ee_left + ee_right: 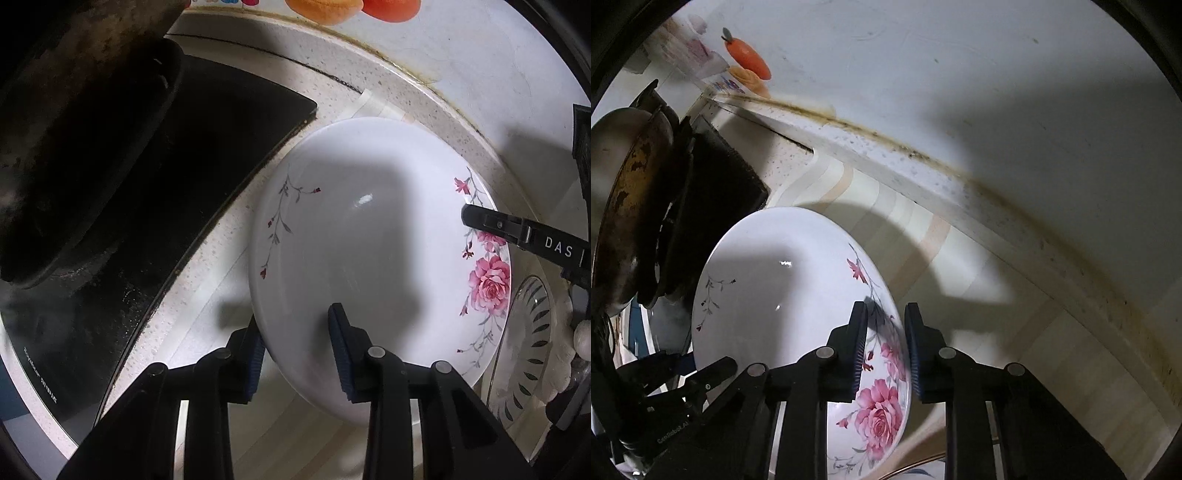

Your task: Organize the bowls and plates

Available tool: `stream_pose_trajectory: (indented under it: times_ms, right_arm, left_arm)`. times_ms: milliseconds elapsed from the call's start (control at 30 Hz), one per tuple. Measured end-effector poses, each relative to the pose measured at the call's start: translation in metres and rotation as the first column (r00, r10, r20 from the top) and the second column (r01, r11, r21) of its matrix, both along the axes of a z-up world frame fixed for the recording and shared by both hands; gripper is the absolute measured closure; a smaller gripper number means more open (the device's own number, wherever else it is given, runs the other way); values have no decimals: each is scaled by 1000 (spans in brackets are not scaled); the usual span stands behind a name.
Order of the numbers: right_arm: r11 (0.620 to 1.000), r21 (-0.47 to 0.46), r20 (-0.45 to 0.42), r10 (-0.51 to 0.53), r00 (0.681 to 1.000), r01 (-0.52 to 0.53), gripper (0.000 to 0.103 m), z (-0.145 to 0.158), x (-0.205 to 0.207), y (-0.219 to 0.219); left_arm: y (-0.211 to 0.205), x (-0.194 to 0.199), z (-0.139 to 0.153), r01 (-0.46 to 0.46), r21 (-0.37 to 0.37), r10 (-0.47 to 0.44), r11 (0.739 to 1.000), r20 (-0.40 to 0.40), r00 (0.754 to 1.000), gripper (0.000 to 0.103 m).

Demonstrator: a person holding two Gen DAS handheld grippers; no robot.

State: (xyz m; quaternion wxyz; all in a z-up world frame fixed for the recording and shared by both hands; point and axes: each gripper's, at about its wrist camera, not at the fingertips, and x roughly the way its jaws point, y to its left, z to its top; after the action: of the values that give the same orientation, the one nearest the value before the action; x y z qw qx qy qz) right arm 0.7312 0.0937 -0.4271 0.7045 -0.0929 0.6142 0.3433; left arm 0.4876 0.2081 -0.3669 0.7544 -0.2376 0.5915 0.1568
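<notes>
- A white ceramic plate with pink rose sprays (354,236) fills the centre of the left wrist view, tilted, with its far edge over the speckled pale counter (332,92).
- The left tongs (299,354) sit at the lower centre of that view, straddling the plate's near rim: one blue-padded finger is under the rim, the other on the plate's face (whether the pads press the rim, I cannot tell).
- In the right wrist view the right tongs (886,354) straddle the rose-painted edge of the plate (775,295) at lower centre, with a small gap showing beside the right-hand pad.
- A black wok (85,155) on a black glass cooktop (207,155) takes the upper left of the left wrist view.
- A clear glass dish with dark leaf marks (532,332) lies at the lower right, just beside the plate.
- An orange carrot-shaped wall decoration (748,59) hangs at the upper left of the right wrist view.
</notes>
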Motion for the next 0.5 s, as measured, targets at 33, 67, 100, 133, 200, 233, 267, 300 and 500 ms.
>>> stream_pose_trajectory:
  times_ms: [33,67,100,133,200,233,267,300,500]
  right_arm:
    - [1000,3,0,2,1000,-2,81,0,-1,-1]
    - [1000,7,-1,3,1000,-3,82,1,-2,-2]
    - [1000,14,-9,1,1000,0,83,1,-2,-4]
    - [1000,20,-17,-2,1000,3,83,1,-2,-6]
    - [1000,27,-29,-5,1000,6,84,-1,-1,-7]
    - [1000,30,-29,-7,1000,8,85,0,-3,-9]
    - [999,31,-28,-8,1000,9,86,2,-4,-10]
    - [999,33,-27,-12,1000,13,87,4,-6,-14]
    - [999,40,-14,-29,999,29,90,27,-21,-33]
  left_arm:
    - [-1,0,1,2,8,-2,1000,0,1000,72]
    - [-1,-1,1,1,17,0,1000,-3,1000,73]
    - [-2,0,2,1,18,-1,1000,-4,1000,73]
    - [-2,0,2,2,17,-2,1000,-5,1000,73]
    - [-5,1,6,7,14,-7,1000,-1,1000,74]
    - [-8,-3,9,11,16,-11,1000,1,1000,74]
    - [-9,-5,13,13,19,-14,1000,6,1000,74]
    - [-10,-6,16,22,20,-22,1000,14,1000,74]
    - [-22,-18,46,58,24,-59,998,50,997,75]
